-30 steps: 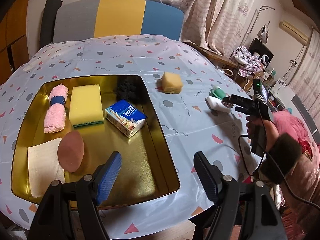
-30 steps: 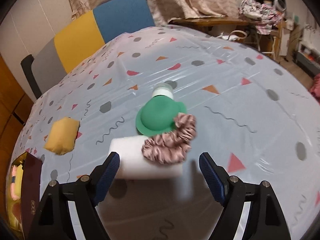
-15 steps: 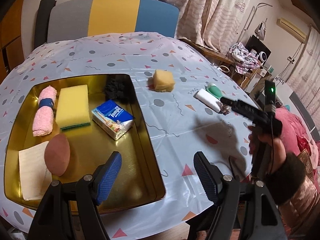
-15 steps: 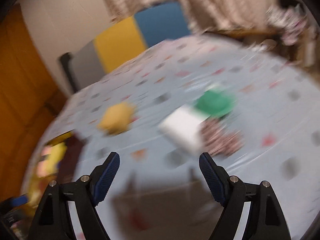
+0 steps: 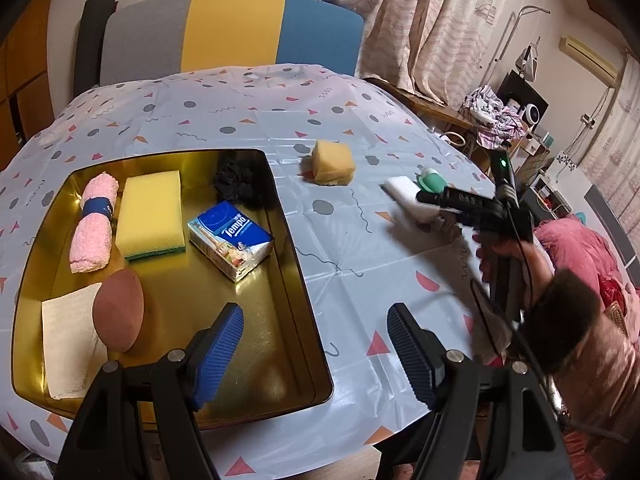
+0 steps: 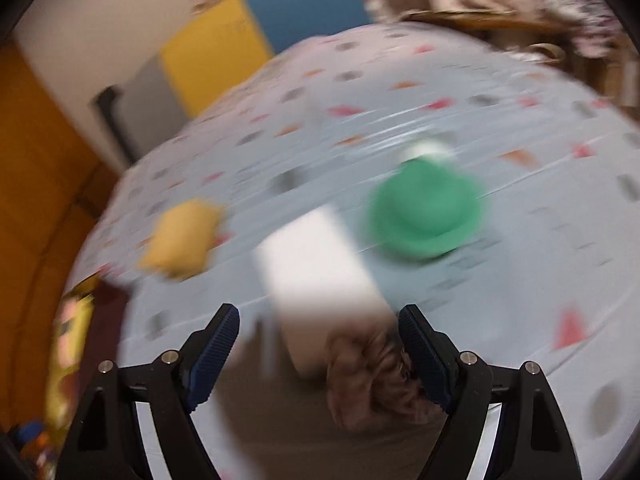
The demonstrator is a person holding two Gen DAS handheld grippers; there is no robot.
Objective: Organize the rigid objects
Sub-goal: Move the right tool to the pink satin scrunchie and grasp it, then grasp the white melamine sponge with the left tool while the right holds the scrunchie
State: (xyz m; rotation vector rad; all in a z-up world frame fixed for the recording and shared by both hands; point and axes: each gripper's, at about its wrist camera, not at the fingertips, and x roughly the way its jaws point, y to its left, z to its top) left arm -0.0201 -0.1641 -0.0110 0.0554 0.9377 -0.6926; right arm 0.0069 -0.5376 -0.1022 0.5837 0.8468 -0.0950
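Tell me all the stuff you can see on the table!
tray: 1, gold, table's left
rolled towel: 1, pink, in tray
flat sponge: 1, yellow, in tray
tissue pack: 1, blue, in tray
scrunchie: 1, black, in tray
oval pad: 1, brown, in tray
cloth: 1, cream, in tray
sponge block: 1, orange, on table
white block: 1, on table
green thing: 1, behind white block
pink scrunchie: 1, beside white block
left hand-held gripper: open, over tray's edge
right hand-held gripper: open, over white block

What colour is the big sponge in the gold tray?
Yellow sponge, with a green bottom layer; left wrist view.
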